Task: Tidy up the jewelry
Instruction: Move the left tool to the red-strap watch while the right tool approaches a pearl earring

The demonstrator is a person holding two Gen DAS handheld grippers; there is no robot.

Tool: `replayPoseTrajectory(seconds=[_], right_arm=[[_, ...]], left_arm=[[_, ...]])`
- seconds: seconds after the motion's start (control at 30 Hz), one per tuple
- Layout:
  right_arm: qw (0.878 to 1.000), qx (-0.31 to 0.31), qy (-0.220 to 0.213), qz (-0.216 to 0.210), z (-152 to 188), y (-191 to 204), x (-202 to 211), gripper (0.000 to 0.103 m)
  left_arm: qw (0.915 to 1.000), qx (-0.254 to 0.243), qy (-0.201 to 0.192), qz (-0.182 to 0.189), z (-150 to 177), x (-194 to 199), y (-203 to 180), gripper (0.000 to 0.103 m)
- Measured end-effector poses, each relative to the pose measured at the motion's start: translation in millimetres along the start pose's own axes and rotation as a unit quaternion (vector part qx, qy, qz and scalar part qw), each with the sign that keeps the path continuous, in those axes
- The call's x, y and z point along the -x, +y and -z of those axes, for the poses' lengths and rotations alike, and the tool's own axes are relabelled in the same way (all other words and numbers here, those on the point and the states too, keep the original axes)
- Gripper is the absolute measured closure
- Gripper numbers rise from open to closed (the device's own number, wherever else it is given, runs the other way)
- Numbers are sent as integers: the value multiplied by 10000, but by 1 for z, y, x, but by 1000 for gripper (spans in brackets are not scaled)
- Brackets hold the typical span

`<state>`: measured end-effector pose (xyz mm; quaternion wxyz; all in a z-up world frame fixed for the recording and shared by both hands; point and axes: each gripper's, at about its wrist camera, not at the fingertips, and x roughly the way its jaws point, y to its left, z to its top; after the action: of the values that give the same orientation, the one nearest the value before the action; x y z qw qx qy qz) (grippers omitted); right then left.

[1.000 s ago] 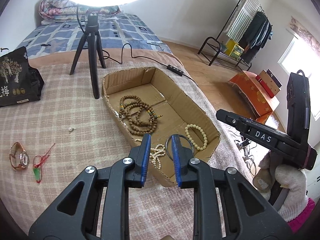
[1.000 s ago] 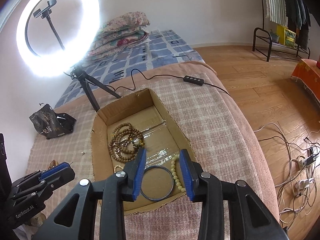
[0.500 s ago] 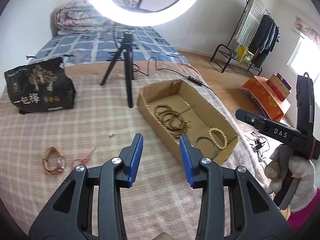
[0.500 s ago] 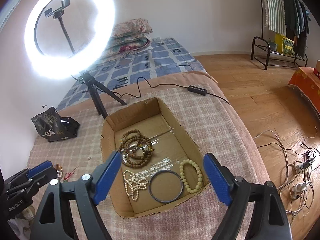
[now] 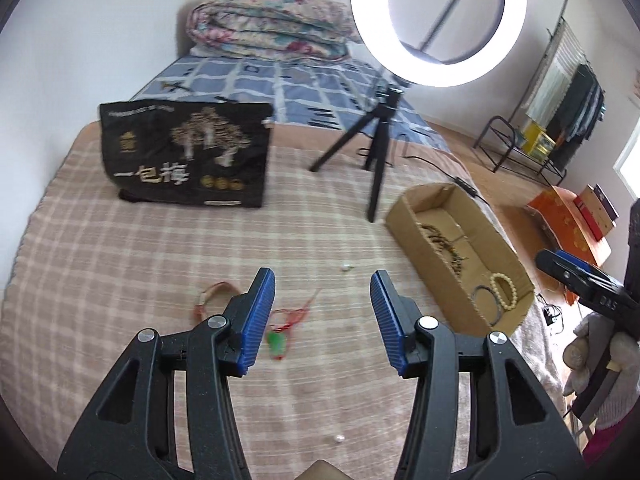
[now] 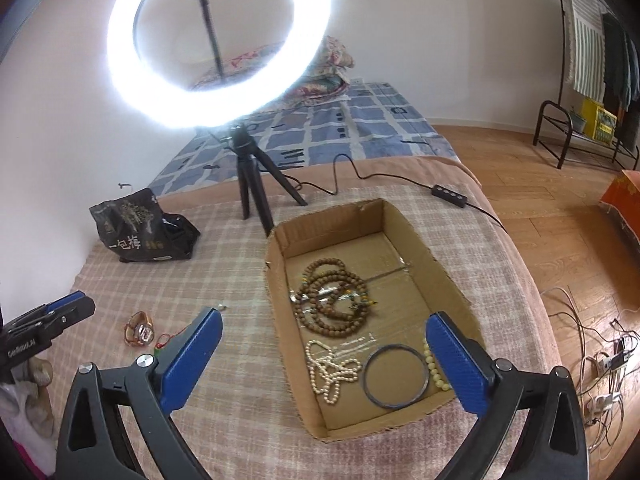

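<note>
- The left gripper (image 5: 322, 320) hangs above the checked blanket (image 5: 132, 248) with its blue jaws spread apart and nothing between them.
- Just below and ahead of its left finger lies a red cord with a green pendant (image 5: 280, 338), the cord in loose loops, the pendant nearest the finger.
- A little further left, partly behind that finger, sits a watch (image 5: 216, 298) with a reddish-brown strap; it is blurred in this view.
- The right gripper (image 6: 324, 356) is wide apart, also holding nothing, and hovers over the near end of the cardboard box (image 6: 280, 320).
- Between its fingers, on the box floor, lie a white pearl strand (image 6: 330, 370) in a heap and a dark bangle (image 6: 396, 375) lying flat just beside it.
- A cream bead bracelet (image 6: 431, 362) lies to the right of the bangle, partly hidden by the right finger.
- Further into the box, brown wooden beads (image 6: 336, 300) are coiled in several loops.
- One small pale bead (image 5: 345, 267) lies on the blanket between the box and the cord; another (image 5: 339, 438) lies near the lower edge of the left view.
- Beyond stand a ring light on a tripod (image 6: 250, 184) close to the far end of the box, and a black bag (image 5: 188, 156) with gold print.
</note>
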<state>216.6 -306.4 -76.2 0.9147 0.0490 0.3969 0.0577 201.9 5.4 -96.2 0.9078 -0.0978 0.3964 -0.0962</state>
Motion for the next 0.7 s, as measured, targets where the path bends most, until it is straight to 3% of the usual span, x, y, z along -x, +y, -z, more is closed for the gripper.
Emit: replayPoseTrajectory(seconds=[0.27, 0.7], right_arm=[[9983, 359, 102, -453, 7, 41, -19, 0], [9872, 996, 612, -1088, 35, 99, -50, 0]], left_arm=[[9983, 429, 171, -364, 1, -9, 54, 52], [9918, 908, 735, -526, 14, -44, 107, 52]])
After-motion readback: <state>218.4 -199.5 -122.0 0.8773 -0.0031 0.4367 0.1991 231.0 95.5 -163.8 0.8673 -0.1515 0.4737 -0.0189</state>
